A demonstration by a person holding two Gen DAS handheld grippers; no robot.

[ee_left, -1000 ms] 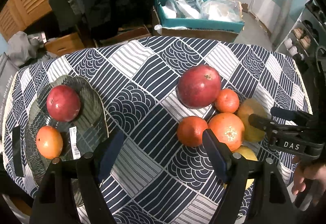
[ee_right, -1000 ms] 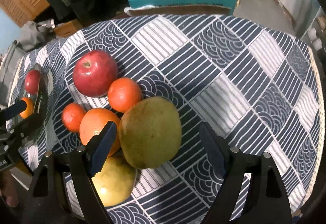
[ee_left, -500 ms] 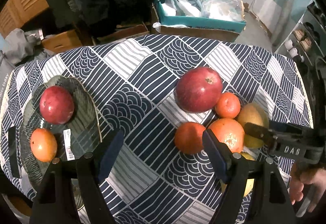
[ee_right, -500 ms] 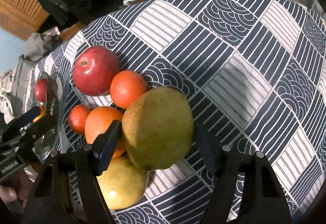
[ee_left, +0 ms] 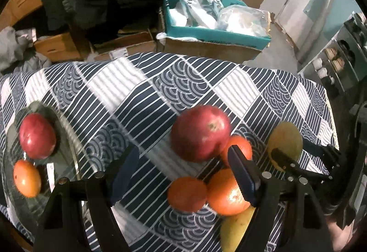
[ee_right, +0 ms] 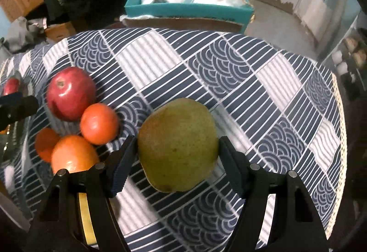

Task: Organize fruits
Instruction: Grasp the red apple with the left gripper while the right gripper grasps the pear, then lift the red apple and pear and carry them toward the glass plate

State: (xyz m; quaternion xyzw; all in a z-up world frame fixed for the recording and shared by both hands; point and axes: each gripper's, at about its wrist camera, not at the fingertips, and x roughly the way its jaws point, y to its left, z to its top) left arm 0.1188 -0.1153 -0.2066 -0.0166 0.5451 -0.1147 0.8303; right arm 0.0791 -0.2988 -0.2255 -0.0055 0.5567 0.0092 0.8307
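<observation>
The right claw (ee_right: 175,163) grips a green pear (ee_right: 177,145) (both pads pressing its sides).

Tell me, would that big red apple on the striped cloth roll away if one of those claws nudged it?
Probably: the big red apple is round and sits loose on the striped cloth. The small orange fruit seems to touch it and might check a roll that way. Its shiny skin looks smooth, perhaps slippery.

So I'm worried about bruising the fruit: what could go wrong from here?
The right gripper pinches the green pear by its sides; it could slip and land on the oranges. The open left gripper hovers by the red apple and could knock the pile rolling across the tablecloth.
</observation>
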